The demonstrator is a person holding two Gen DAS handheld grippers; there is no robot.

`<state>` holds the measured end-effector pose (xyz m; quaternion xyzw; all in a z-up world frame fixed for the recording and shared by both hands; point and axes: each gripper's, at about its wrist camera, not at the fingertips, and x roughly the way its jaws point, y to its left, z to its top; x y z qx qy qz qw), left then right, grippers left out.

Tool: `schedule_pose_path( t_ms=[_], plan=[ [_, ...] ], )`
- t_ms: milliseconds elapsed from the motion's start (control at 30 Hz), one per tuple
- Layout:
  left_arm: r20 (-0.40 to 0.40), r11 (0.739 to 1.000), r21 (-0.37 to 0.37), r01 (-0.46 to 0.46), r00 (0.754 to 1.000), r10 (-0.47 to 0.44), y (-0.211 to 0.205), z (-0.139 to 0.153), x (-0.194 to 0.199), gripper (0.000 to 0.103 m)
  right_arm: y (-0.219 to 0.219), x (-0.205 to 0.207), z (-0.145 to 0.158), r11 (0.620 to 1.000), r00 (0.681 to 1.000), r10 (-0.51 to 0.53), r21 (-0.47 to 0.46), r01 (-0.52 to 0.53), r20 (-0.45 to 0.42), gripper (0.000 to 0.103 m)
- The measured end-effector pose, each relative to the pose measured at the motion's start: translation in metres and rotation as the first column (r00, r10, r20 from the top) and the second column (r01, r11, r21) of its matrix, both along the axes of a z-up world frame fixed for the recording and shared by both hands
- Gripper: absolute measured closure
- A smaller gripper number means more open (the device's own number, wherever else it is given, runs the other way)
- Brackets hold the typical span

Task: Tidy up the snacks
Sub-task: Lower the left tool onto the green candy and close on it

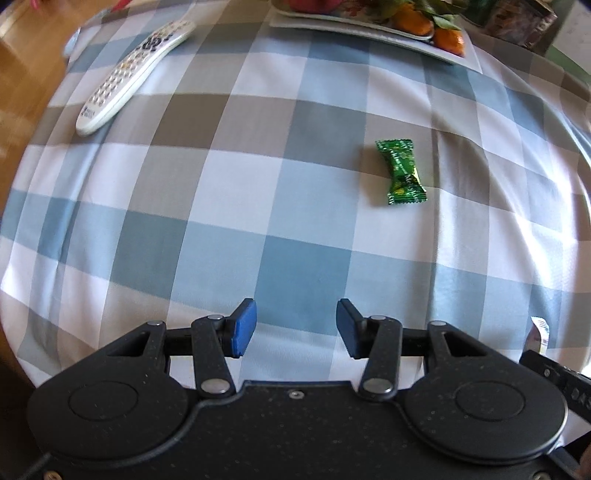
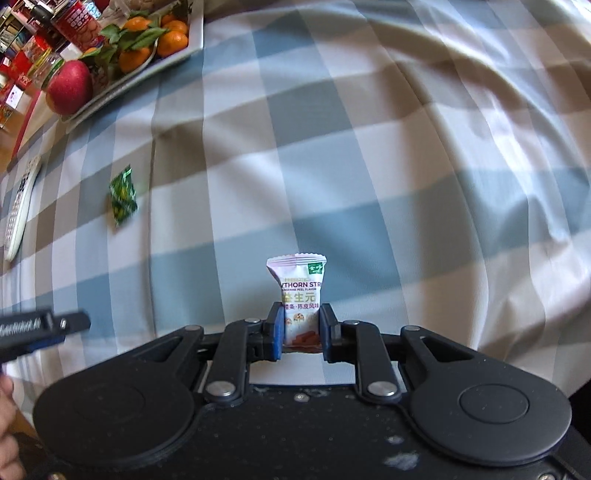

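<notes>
From my left tool (image 1: 295, 325) I see a wide stretch of checked cloth (image 1: 229, 184) over the desk, open ahead of the blue pads. The cloth's left edge drops off toward wooden floor (image 1: 22, 74), and a white remote (image 1: 129, 74) lies near that edge. At the far edge sits a tray (image 1: 369, 31) of tangerines (image 1: 413, 18). My left tool is spread, nothing between its pads. The green candy (image 1: 402, 172) lies flat on the cloth ahead and to the right of it, well apart from the pads and short of the tray.

My right tool (image 2: 301, 328) is pinching a white hawthorn snack packet (image 2: 300, 291), which stands upright between the pads. The cloth ahead of it is rumpled but free; the green candy (image 2: 122, 195) lies off to its left, the tray (image 2: 162, 61) with an apple (image 2: 69, 88) beyond.
</notes>
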<state>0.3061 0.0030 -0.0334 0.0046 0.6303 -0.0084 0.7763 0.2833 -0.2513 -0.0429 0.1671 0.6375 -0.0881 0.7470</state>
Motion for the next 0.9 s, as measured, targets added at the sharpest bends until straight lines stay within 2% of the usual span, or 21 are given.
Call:
schedule_pose_path(
  t_ms=[200, 500, 600, 700, 900],
  plan=[
    [0.068, 0.998, 0.052, 0.039, 0.997, -0.042, -0.01, -0.003, -0.005, 0.047, 0.014, -0.008, 0.006, 0.998, 0.997, 0.067, 0.007, -0.067, 0.047, 0.082],
    [0.044, 0.997, -0.014, 0.07, 0.997, -0.069, -0.008, -0.007, -0.012, 0.047, 0.011, -0.006, -0.008, 0.993, 0.997, 0.082, 0.091, -0.08, -0.014, 0.082],
    [0.055, 0.998, -0.009, 0.068, 0.996, -0.067, -0.008, -0.005, -0.01, 0.047, 0.016, -0.008, -0.006, 0.987, 0.994, 0.105, 0.121, -0.104, -0.007, 0.082],
    [0.072, 0.998, 0.028, 0.061, 0.995, -0.062, -0.013, -0.002, -0.003, 0.047, 0.024, -0.008, -0.001, 0.984, 0.991, 0.13, 0.118, -0.13, 0.012, 0.082],
    [0.08, 0.998, 0.022, 0.058, 0.995, -0.06, -0.032, 0.004, 0.024, 0.047, 0.032, -0.011, 0.006, 0.981, 0.985, 0.169, 0.088, -0.171, 0.033, 0.082]
  ],
)
